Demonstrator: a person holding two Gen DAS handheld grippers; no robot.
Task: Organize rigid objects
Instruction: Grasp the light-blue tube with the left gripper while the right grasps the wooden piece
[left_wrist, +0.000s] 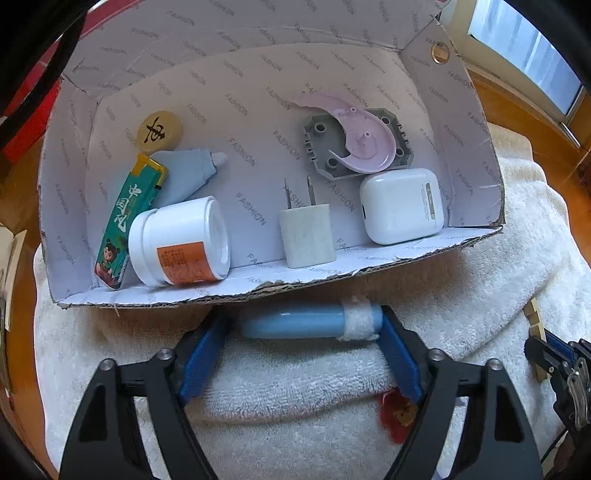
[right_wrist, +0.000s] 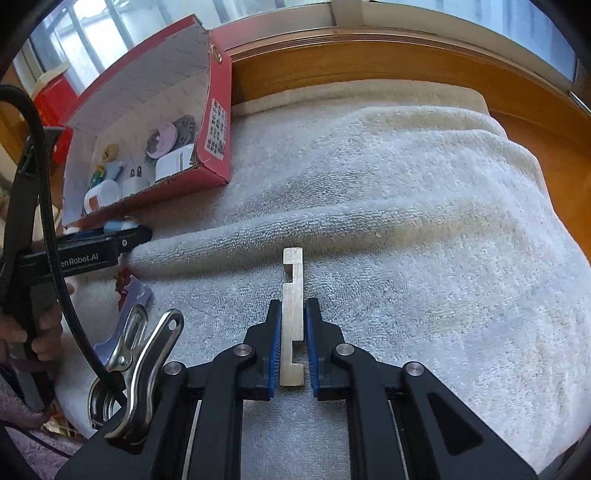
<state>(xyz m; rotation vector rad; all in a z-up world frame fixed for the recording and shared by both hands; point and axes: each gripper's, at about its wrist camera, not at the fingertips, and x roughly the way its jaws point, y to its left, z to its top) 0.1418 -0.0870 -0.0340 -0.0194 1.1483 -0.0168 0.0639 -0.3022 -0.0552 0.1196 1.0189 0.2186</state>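
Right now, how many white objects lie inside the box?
3: jar at front left, plug adapter at front middle, earbud case at front right. Others may be hidden.

Our left gripper (left_wrist: 301, 325) points steeply down, jaws spread wide. Our right gripper (right_wrist: 293, 332) angles down, jaws clamped nearly shut.
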